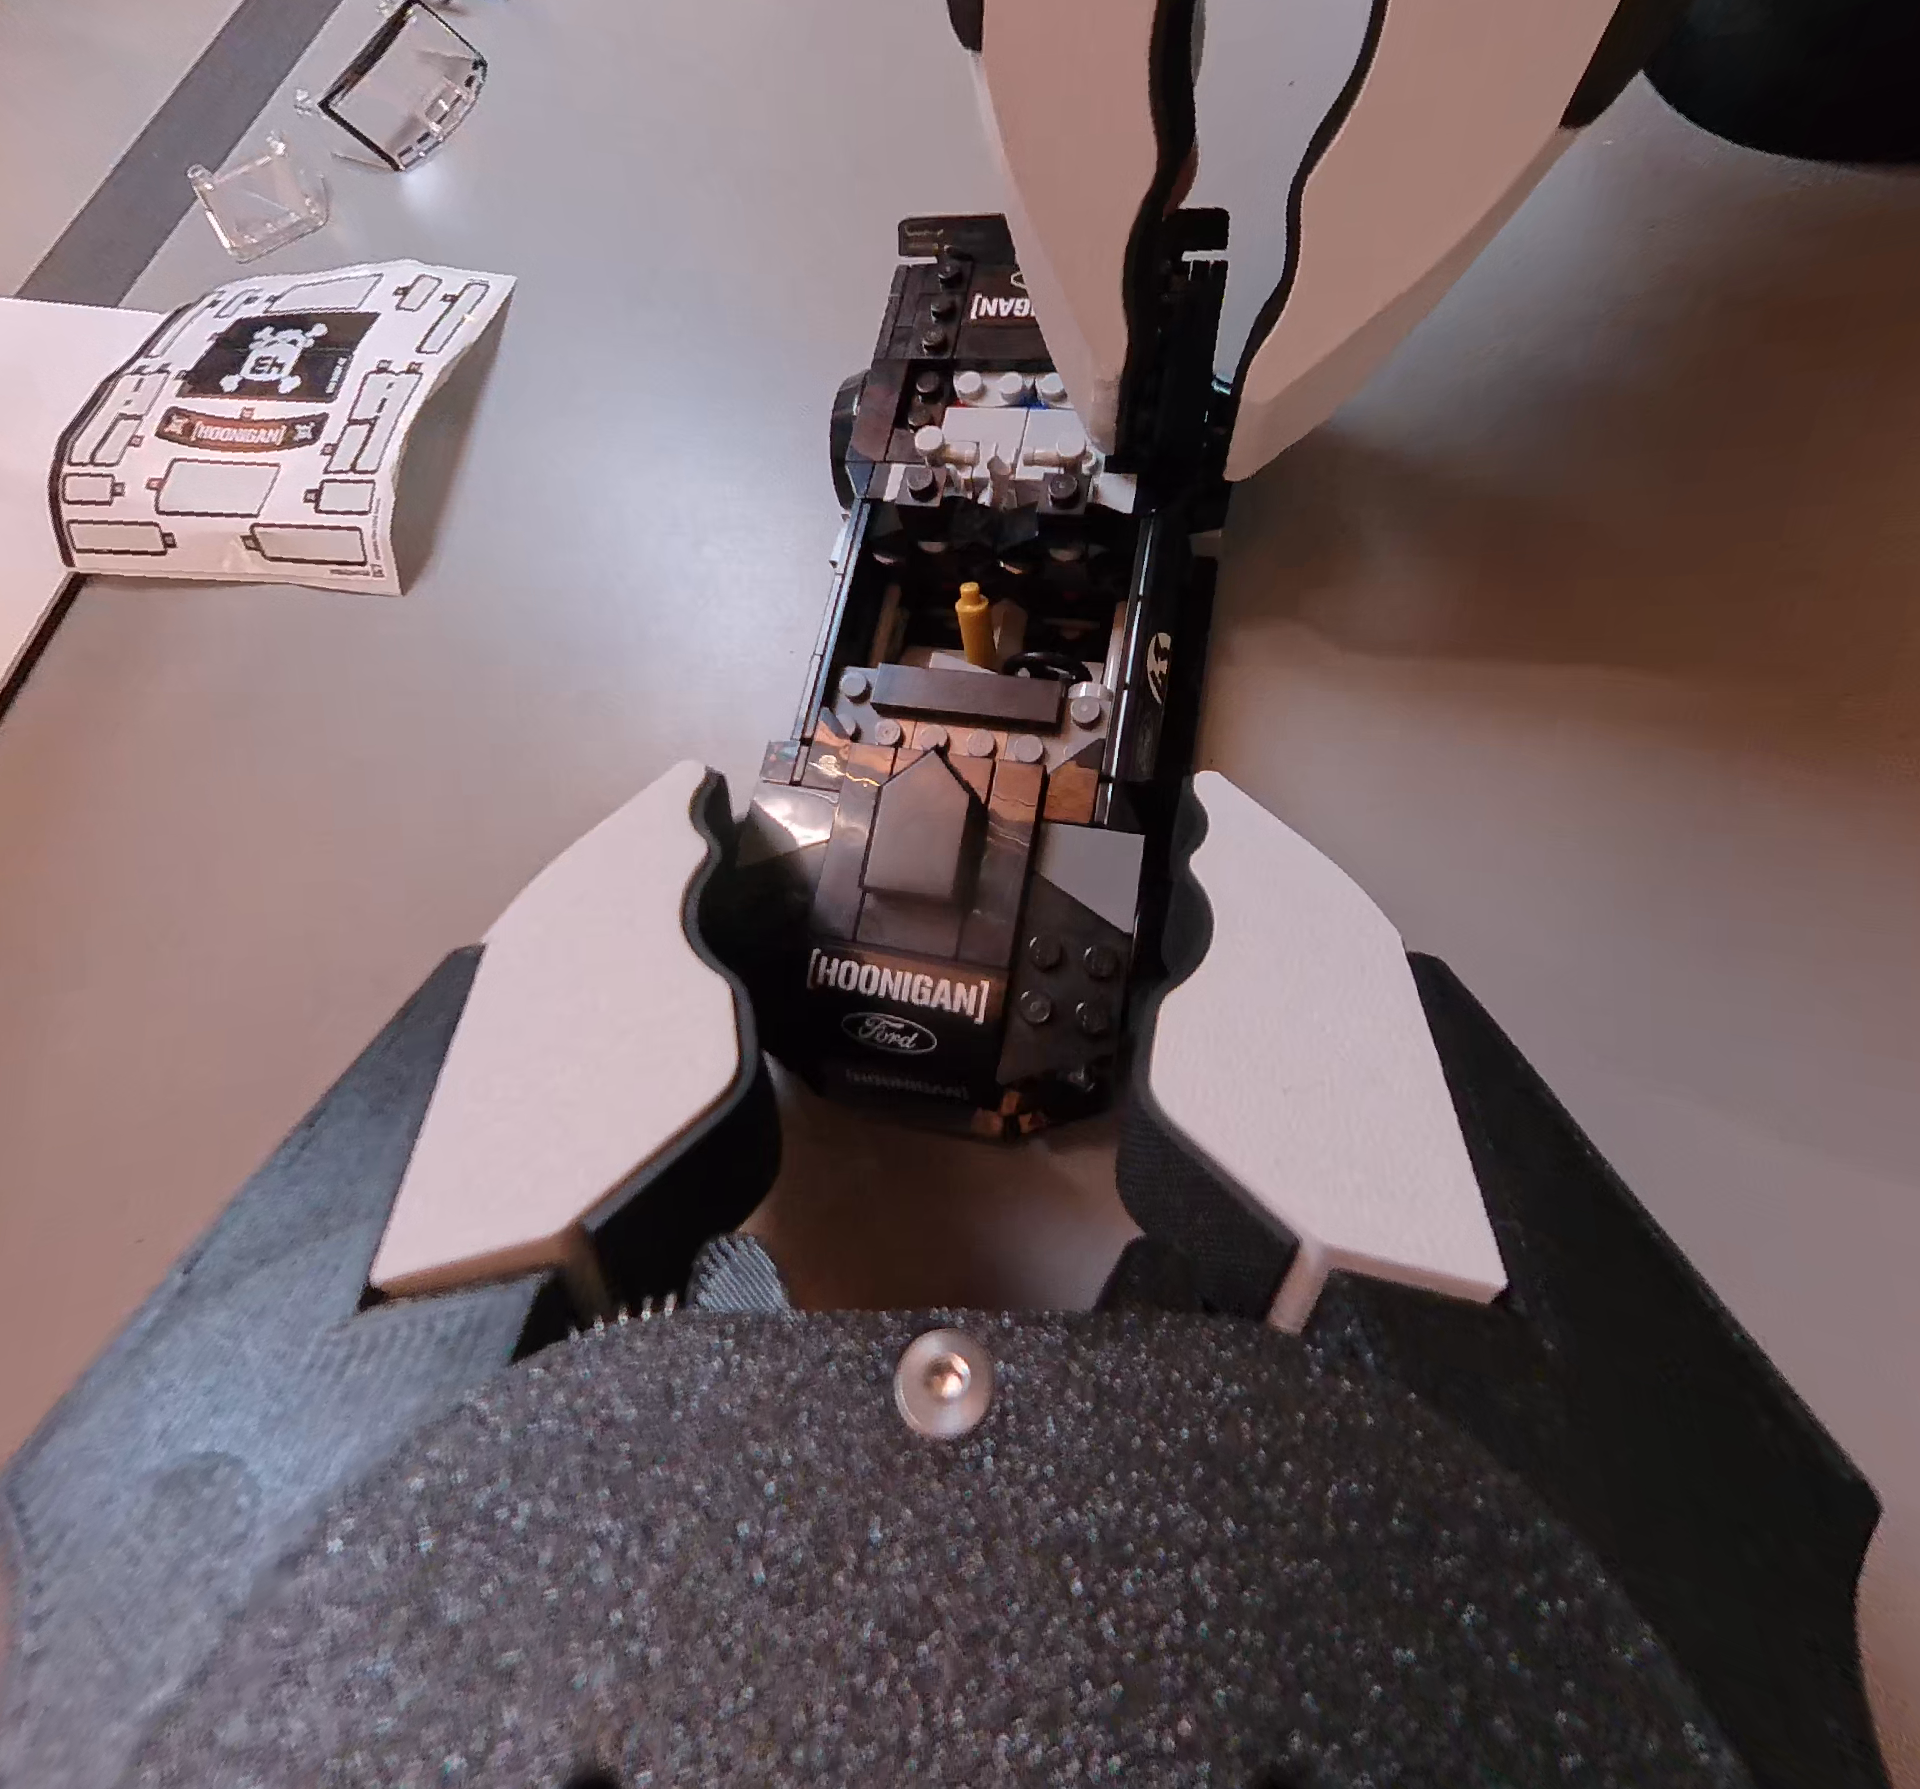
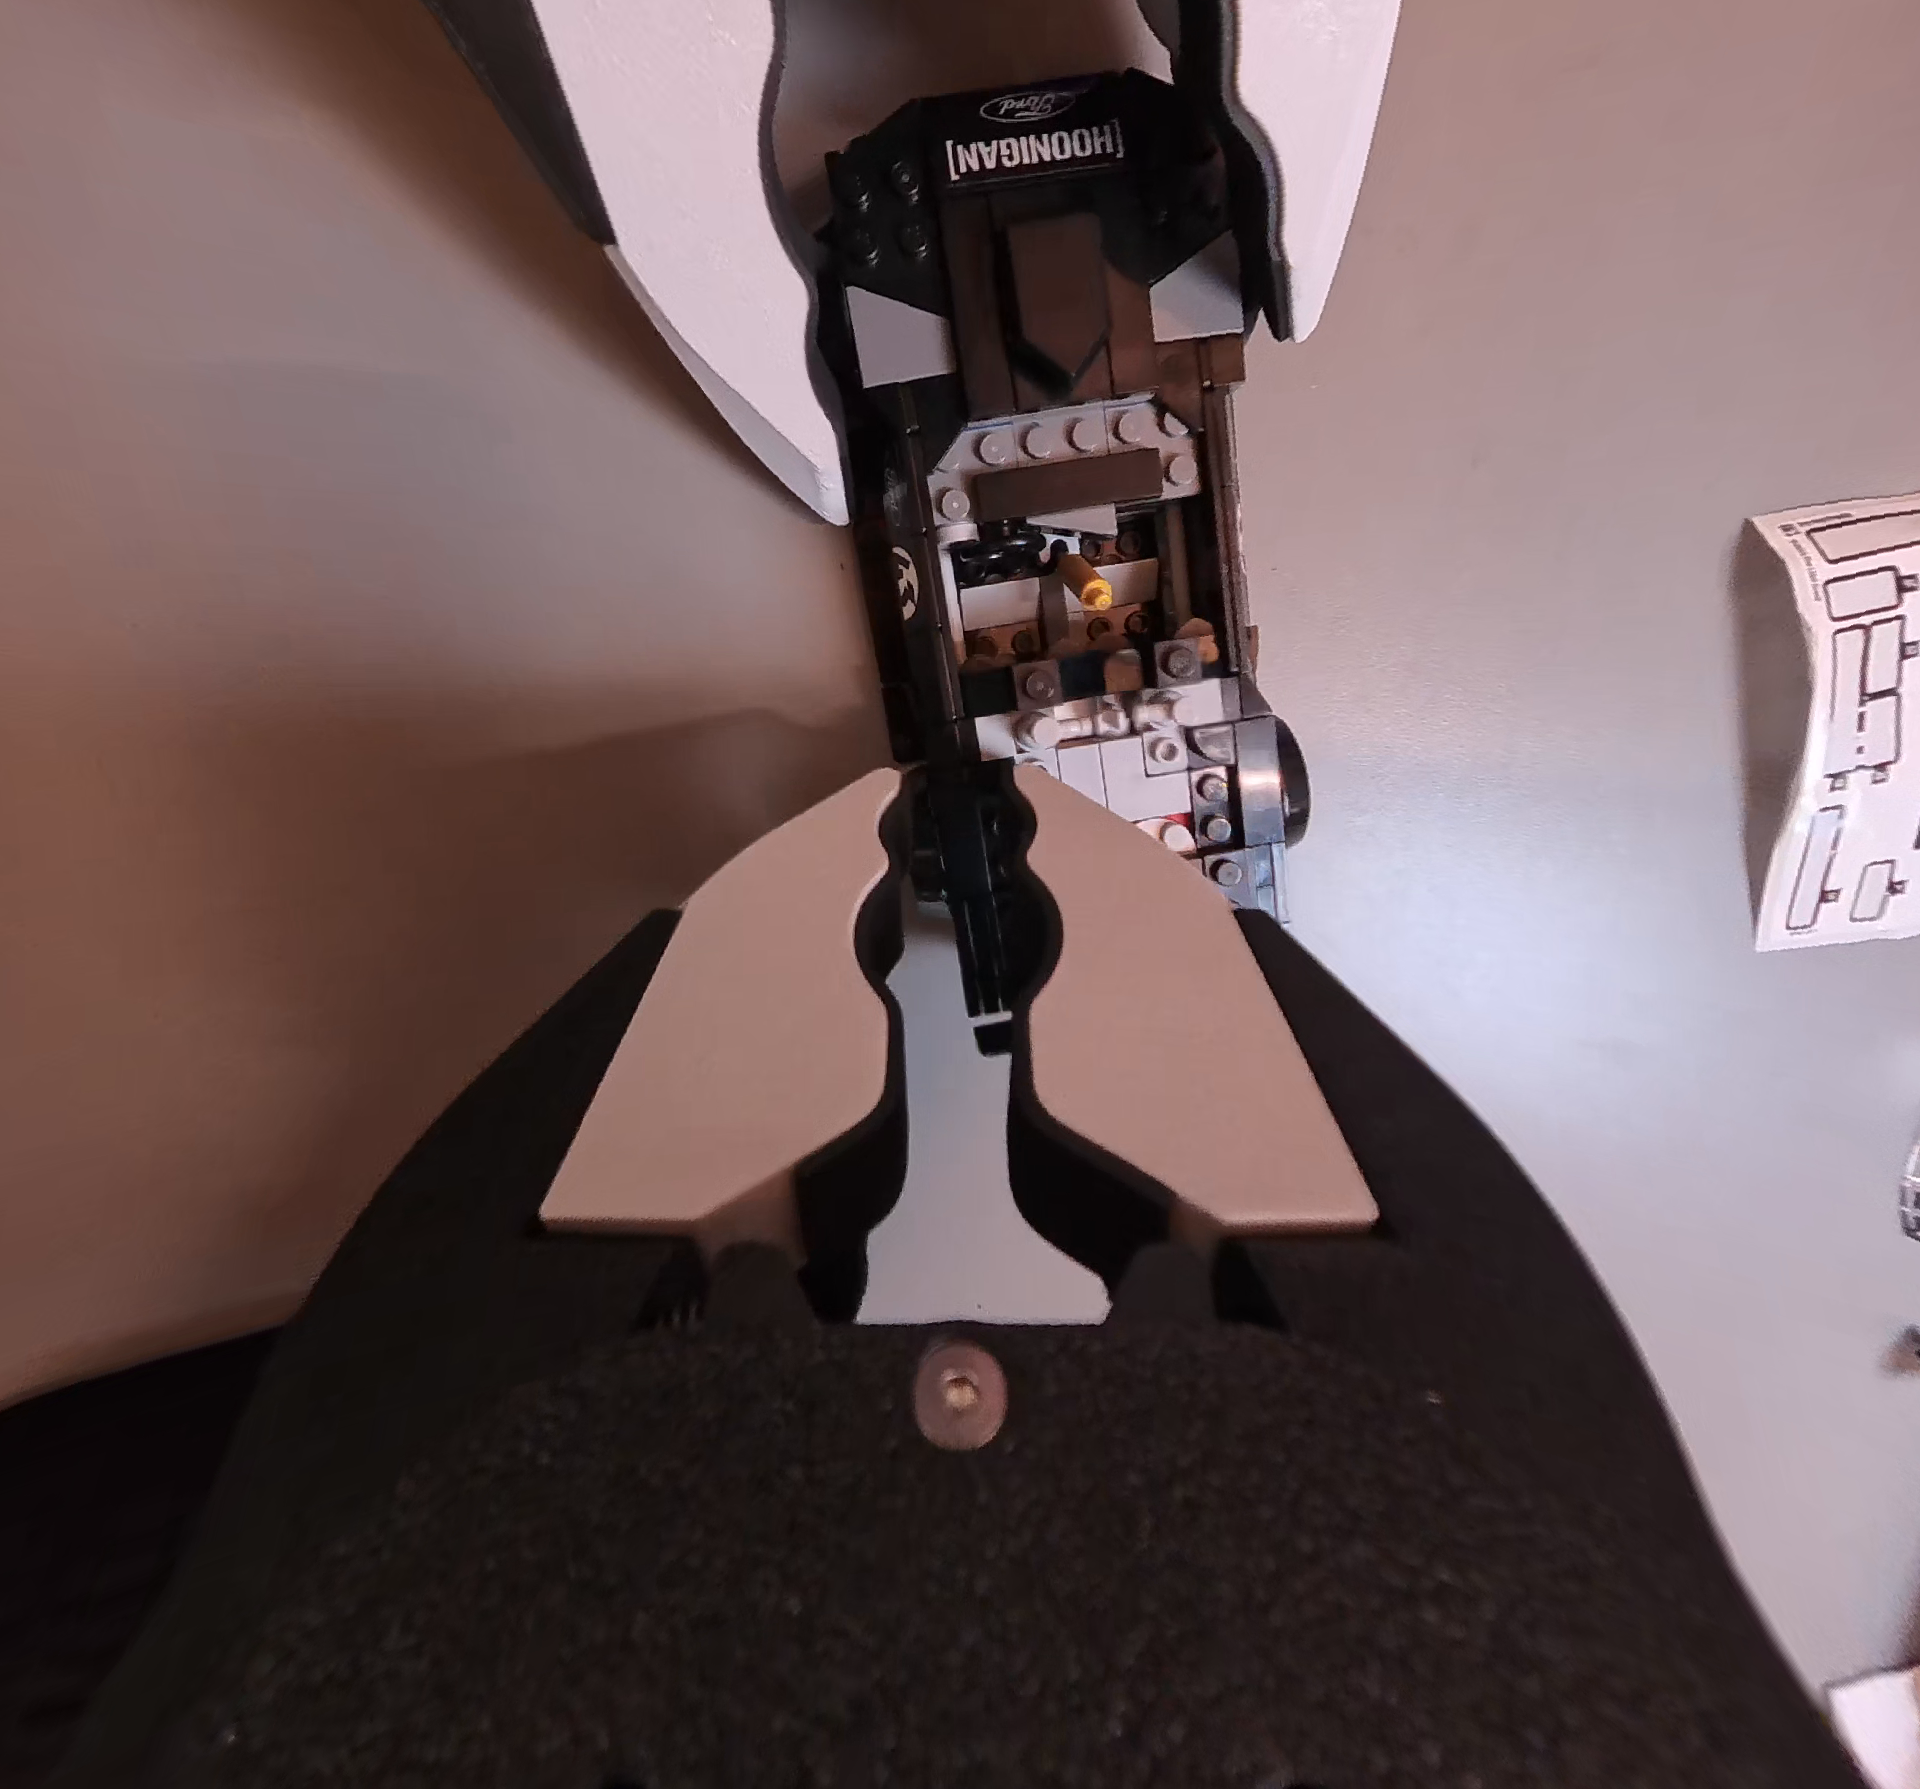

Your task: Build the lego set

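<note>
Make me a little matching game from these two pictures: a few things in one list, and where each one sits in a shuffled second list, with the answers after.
Things:
1. left tongs
2. right tongs
3. yellow lever
4. sticker sheet

Places:
A. lying flat on the grey table, away from the car
B. closed on the thin black side piece at the car's rear
C. standing inside the open cabin
D. gripping the front end of the black lego car

Pairs: 1-D, 2-B, 3-C, 4-A
</note>
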